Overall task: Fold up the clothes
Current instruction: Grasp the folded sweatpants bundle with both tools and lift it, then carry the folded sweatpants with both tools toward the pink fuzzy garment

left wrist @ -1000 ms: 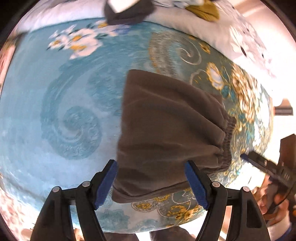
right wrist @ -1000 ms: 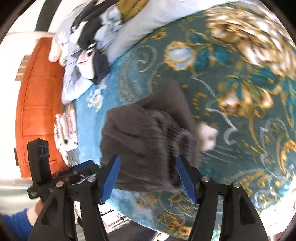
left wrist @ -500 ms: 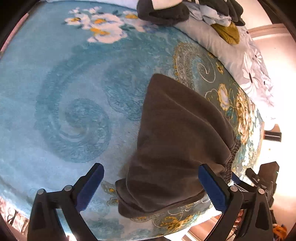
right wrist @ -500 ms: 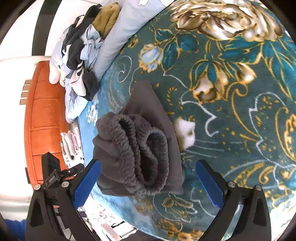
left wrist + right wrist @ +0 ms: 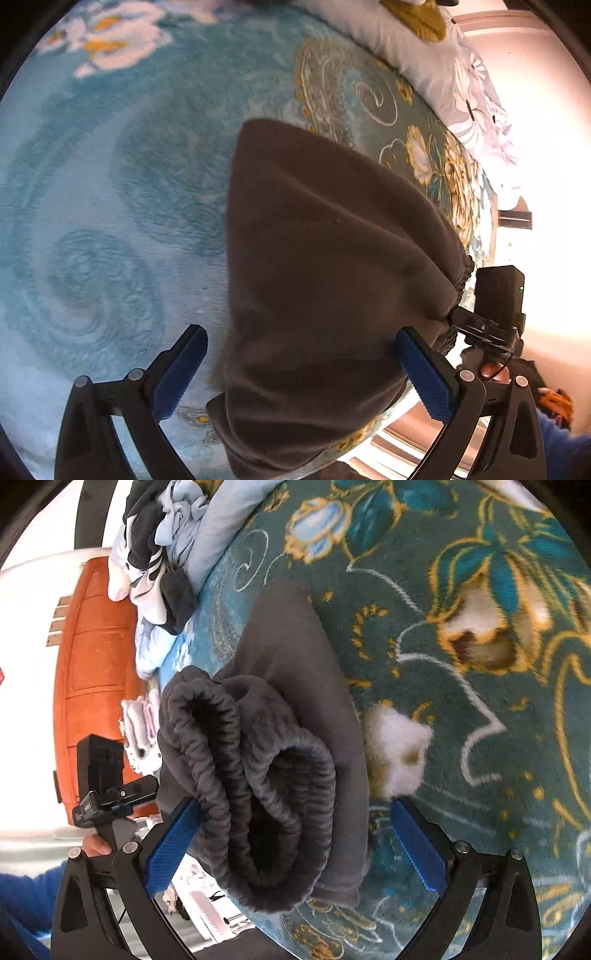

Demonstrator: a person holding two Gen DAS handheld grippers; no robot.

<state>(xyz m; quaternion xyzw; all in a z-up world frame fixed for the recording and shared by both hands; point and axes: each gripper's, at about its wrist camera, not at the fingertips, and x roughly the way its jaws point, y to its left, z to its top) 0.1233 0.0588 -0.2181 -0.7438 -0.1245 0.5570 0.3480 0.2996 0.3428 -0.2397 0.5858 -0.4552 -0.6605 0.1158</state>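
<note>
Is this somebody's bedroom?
Probably. A flowery blanket covers what looks like a bed, clothes are piled on a pillow, and an orange wooden cabinet stands behind.

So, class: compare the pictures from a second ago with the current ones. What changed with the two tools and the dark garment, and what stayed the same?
Both tools opened: the left tool and right tool were narrower a second ago, the right one pinching the elastic waistband, and now gape wide, gripping nothing. The folded dark garment stayed put on the floral blanket, and the clothes pile is unchanged.
</note>
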